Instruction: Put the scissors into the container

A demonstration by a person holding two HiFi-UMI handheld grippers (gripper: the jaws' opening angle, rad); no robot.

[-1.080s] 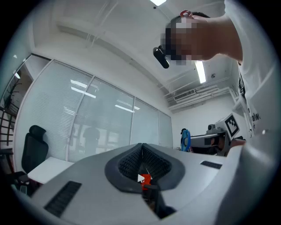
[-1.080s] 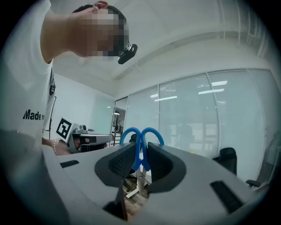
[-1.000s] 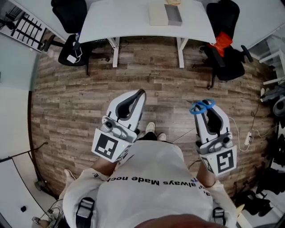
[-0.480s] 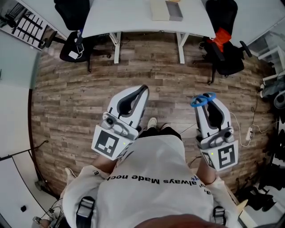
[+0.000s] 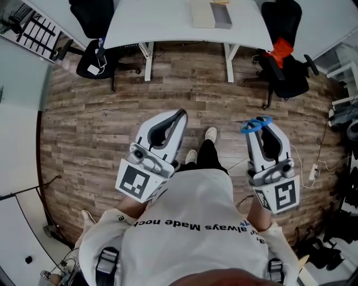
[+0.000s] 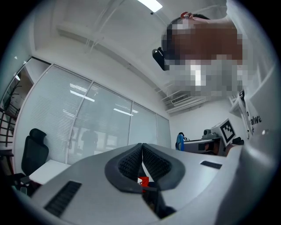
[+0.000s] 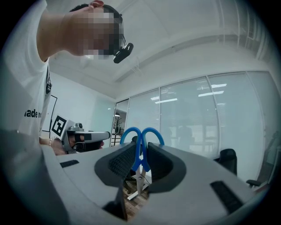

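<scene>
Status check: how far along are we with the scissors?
Done: the scissors are picked up, the right gripper shut on them, blue handles poking past its jaws. In hand: they hang over the floor, short of the table. Left: carrying them to the container and putting them in; the boxes on the table may be it, I cannot tell. The left gripper is shut, empty.

We see a white tabletop on a wooden floor. One black chair beside it carries a red thing. Another chair stands opposite.
</scene>
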